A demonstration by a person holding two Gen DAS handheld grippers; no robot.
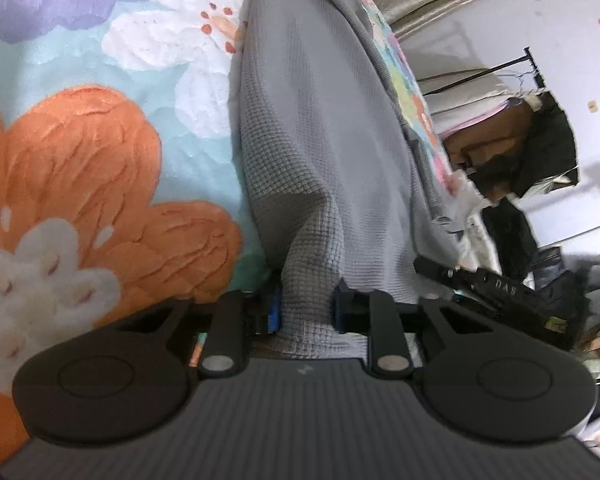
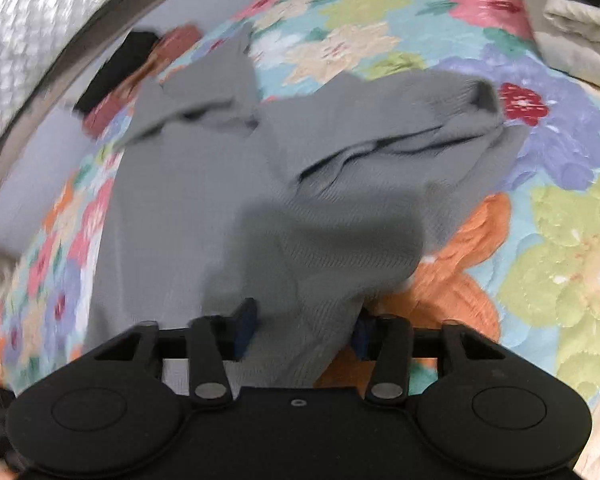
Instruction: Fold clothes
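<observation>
Grey waffle-knit garment [image 1: 320, 152] sits pinched between the jaws of both the left gripper [image 1: 305, 314] and right gripper [image 2: 302, 334], stretching ahead over the floral bed [image 2: 560, 240]. Best to keep both edges level and taut while folding.

left hand-held gripper [image 1: 306, 312]: black, blue pads | right hand-held gripper [image 2: 302, 328]: same

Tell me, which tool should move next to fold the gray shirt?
Probably the right tool. Both tools are shut on the shirt, but the right view shows the whole shirt spread on the flowery bed, with room to carry its edge over. The left tool holds cloth near the bed's edge.
</observation>
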